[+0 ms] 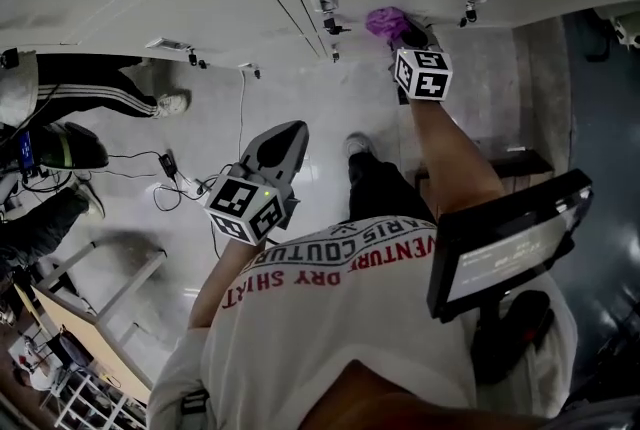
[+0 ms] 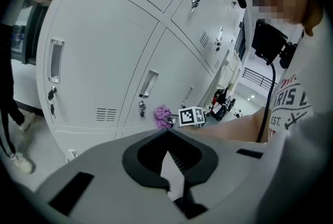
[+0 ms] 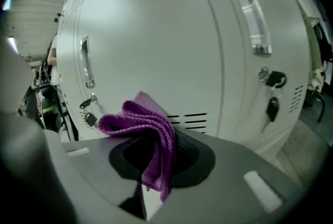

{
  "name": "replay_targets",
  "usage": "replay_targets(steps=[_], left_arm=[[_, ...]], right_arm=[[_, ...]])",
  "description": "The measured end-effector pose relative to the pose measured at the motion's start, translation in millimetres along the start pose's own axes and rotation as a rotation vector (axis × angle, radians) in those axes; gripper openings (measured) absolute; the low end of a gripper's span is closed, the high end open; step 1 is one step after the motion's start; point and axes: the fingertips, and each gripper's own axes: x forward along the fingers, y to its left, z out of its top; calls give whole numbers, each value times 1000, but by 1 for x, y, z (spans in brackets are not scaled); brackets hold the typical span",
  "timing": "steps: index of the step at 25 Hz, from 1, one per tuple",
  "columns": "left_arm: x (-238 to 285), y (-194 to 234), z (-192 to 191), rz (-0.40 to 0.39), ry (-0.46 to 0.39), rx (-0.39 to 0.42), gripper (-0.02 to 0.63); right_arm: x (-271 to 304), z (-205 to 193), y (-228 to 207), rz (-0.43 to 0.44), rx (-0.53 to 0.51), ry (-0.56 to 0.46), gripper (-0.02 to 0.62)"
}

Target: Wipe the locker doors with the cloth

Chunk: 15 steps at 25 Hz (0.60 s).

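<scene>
Low, right gripper [image 3: 162,158] holds cloth [image 3: 143,119] near locker door [image 3: 156,35].

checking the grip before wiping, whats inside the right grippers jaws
A bunched purple cloth is clamped between the jaws of the right gripper, its folds spilling out in front of the locker door. The cloth covers the jaw faces where it is pinched, so the contact itself cannot be seen.

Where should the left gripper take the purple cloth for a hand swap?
Probably the bunched folds of the cloth jutting beyond the shut jaws of the right gripper, approached from the person's left where they bulge clear; the tail between the jaws is boxed in. The left gripper is shut: open first.
</scene>
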Motion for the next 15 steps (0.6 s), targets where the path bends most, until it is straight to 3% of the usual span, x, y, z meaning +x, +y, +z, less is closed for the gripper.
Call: replay_targets(steps=[7, 15], left_arm=[[1, -3, -6, 7, 12, 4, 2], [-4, -26, -3, -24, -14, 37, 2]], right_arm=[[-26, 3, -83, -154, 66, -25, 67], [-50, 15, -71, -95, 23, -38, 67]])
